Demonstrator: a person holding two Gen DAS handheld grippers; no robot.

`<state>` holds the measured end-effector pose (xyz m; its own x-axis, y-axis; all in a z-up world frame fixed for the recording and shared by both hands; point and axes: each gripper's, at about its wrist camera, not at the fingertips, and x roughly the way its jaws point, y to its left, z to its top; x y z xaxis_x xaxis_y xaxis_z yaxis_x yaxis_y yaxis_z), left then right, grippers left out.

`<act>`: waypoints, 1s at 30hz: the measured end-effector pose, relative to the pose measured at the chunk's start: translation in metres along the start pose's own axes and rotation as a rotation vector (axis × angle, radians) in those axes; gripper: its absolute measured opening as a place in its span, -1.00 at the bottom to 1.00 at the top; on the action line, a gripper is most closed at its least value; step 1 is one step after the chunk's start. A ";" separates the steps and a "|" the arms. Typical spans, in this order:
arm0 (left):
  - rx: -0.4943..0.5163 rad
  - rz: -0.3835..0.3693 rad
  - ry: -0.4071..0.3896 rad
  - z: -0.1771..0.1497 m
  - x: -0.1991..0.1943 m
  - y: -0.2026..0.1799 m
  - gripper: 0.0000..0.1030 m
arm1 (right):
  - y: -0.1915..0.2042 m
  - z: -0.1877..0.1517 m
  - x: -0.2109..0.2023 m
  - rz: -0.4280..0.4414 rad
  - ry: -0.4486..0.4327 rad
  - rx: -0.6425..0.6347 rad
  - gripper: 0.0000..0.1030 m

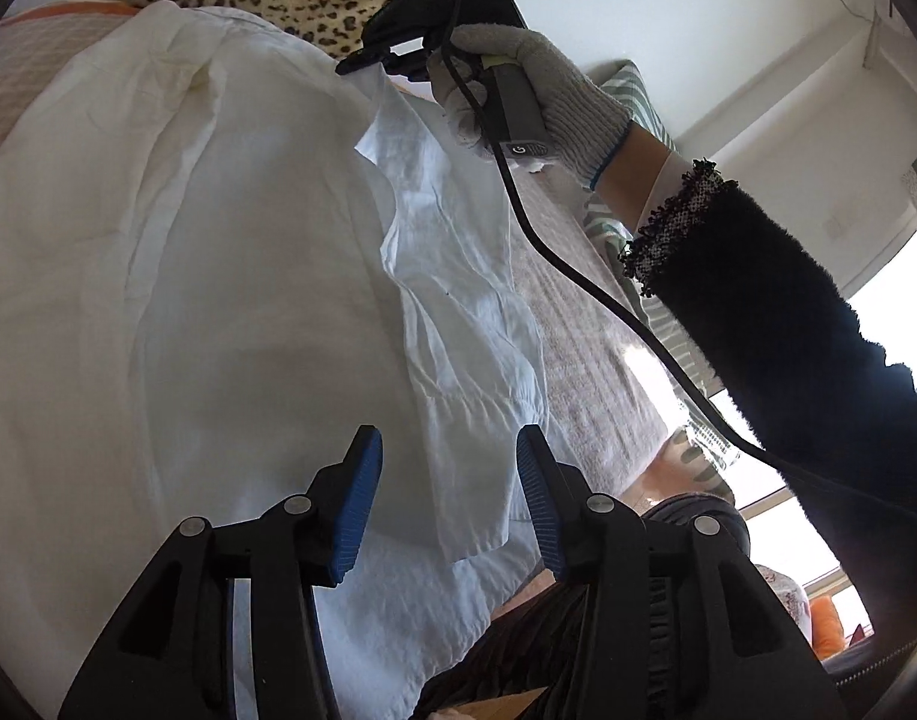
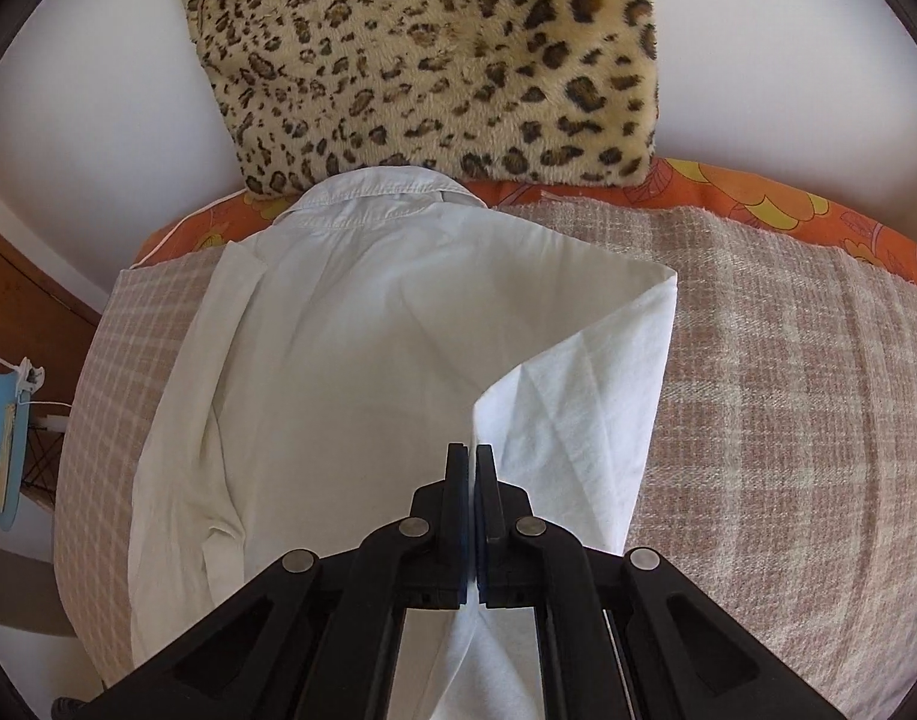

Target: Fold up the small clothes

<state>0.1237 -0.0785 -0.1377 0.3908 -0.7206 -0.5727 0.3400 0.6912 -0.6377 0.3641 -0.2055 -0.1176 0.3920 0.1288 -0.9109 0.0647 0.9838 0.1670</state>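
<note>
Side fold of a shirt, right tongs leading.

We see the right tongs pinched closed on the raised right edge of the white woven cotton collared shirt, whose long axis runs from us toward the collar on the pink checked bed blanket. The left tongs gape wide, gripping nothing, above the near hem. We judge the flap must travel leftward across the body; a leopard-print plush cushion lies beyond.
</note>
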 end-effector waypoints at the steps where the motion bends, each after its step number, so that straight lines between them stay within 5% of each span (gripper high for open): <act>1: 0.010 -0.007 0.004 -0.002 0.004 -0.001 -0.37 | -0.001 0.001 -0.001 -0.004 -0.003 0.004 -1.00; 4: 0.031 -0.041 0.031 -0.011 0.012 -0.001 -0.98 | -0.002 0.003 -0.004 -0.014 -0.013 0.008 -1.00; 13: -0.148 -0.251 -0.009 -0.027 -0.024 0.008 -0.98 | 0.030 0.009 0.002 -0.012 -0.006 -0.064 -1.00; 19: -0.223 -0.167 0.010 -0.050 -0.026 0.037 -0.99 | 0.062 -0.001 0.037 0.029 0.040 -0.140 -0.87; 21: -0.199 -0.145 0.007 -0.054 -0.030 0.035 -0.99 | 0.066 -0.004 0.034 0.048 0.037 -0.142 -0.26; 30: -0.159 -0.120 -0.004 -0.060 -0.040 0.031 -0.99 | 0.011 -0.034 -0.067 0.106 -0.136 -0.033 -0.23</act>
<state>0.0670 -0.0317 -0.1658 0.3592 -0.7970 -0.4856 0.2454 0.5827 -0.7748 0.3069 -0.1992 -0.0674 0.5160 0.2165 -0.8288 -0.0133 0.9694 0.2450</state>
